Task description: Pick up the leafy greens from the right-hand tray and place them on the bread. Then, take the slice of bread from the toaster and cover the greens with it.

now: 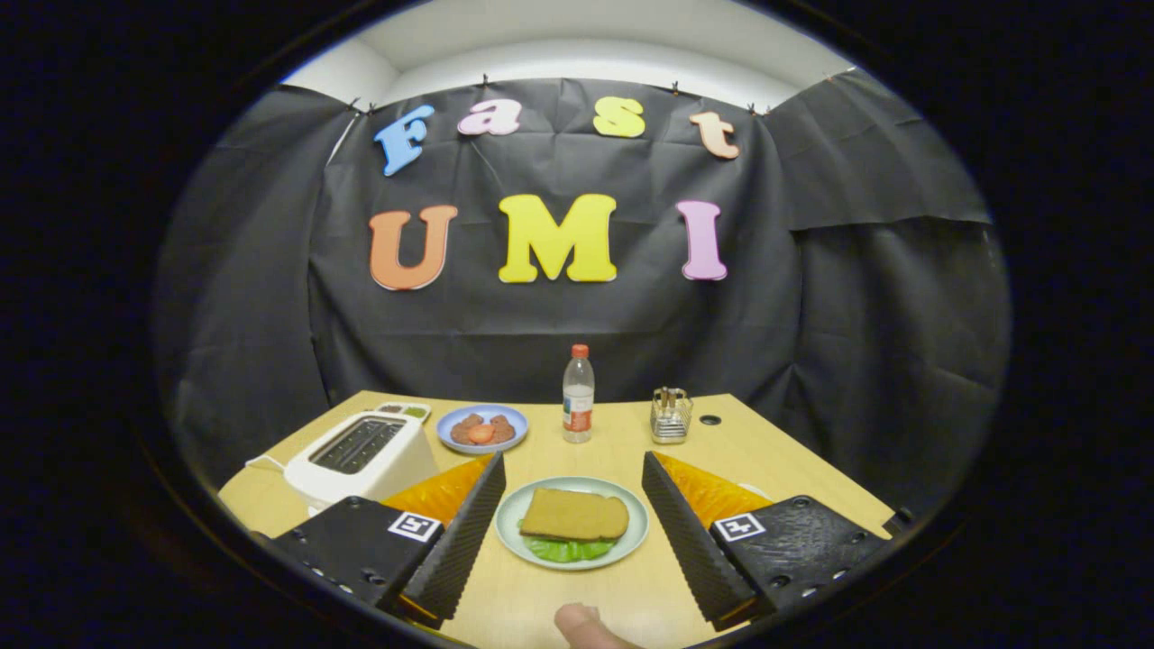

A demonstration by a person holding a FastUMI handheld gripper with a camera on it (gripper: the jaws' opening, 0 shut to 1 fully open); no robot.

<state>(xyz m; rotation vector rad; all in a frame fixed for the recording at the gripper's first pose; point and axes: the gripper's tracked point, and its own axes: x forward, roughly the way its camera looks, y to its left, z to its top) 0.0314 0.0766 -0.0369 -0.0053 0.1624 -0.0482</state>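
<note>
Green leaves (566,549) are peeking from under the bread (574,515) on the plate (631,541), lying between the released tool's (573,516) fingers. Toaster (361,455) is sitting at 10 o'clock on the worktop (631,433). Task is looking finished; next move is probably only backing away.

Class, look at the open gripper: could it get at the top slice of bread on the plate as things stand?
Probably yes. The gripper is open, its fingers either side of the plate, and the bread lies between them on the greens, with nothing in the way.
</note>
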